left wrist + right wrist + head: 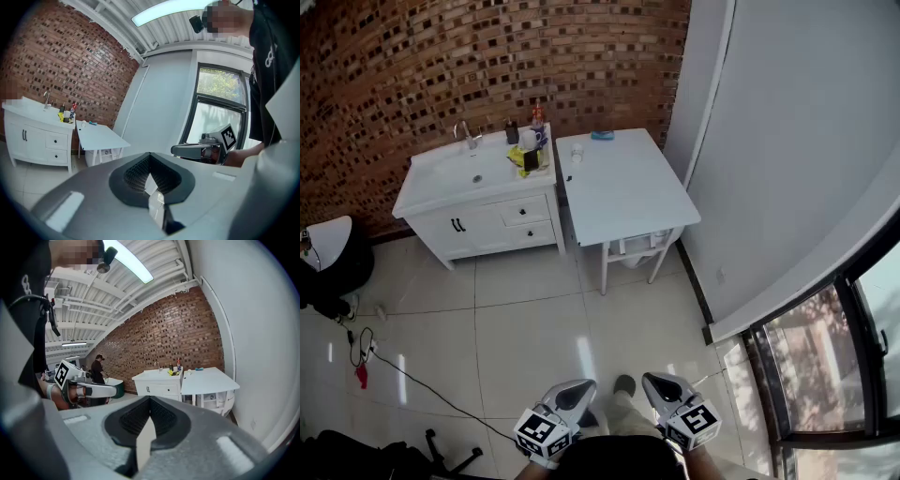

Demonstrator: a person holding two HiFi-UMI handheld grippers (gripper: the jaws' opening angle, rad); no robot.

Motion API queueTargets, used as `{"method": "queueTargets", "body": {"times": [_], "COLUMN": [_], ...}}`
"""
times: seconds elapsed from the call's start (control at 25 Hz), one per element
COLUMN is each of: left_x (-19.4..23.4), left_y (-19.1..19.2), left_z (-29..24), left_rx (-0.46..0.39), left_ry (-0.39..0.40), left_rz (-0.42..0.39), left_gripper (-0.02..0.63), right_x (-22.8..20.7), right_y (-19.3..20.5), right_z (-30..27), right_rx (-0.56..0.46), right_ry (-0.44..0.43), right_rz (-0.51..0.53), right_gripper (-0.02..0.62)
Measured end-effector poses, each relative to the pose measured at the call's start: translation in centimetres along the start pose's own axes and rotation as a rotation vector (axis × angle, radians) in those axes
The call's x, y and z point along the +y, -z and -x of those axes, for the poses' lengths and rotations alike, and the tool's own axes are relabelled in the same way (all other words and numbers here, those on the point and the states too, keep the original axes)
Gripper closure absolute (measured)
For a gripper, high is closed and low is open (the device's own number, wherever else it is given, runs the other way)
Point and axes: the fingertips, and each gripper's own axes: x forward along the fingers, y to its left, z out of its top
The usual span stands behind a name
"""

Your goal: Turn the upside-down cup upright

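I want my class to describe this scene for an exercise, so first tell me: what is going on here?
A person stands on the tiled floor, well back from a white table, with a gripper in each hand. The left gripper and the right gripper are held low near the body, jaws together on nothing. A small white cup stands on the table by the edge beside the sink cabinet. It is too small to tell which way up it is. Nothing has been touched yet.

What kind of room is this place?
Probably a mock washroom corner in a workshop or studio: a white cabinet with a sink and tap stands against a red brick wall, beside a white square table, on shiny pale floor tiles.
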Motion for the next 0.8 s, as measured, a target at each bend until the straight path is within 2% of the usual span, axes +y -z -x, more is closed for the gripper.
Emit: {"method": "queueTargets", "body": {"times": [0.44,0.64,0.8], "left_x": [3.4,3.6,3.6], "left_y": [-5.6,-6.3,-6.3], "left_z": [-9.9,-13.8,-16.7], "left_rx": [-0.014,-0.009,-0.008], "left_ry": [-0.044,-0.061,-0.066], "left_rz": [-0.04,-0.035,-0.025], "left_gripper": [0.591,0.591,0.591], "right_x": [-12.1,-16.2,-19.2], "right_y": [-4.8,-5.5,-5.3], "right_z": [-3.8,-4.5,-4.8], "right_rx": [-0.049,-0.063,-0.033], "right_ry": [0.0,-0.032,-0.042], "right_rz": [-0.028,-0.047,-0.021], "right_gripper": [0.604,0.604,0.604]}}
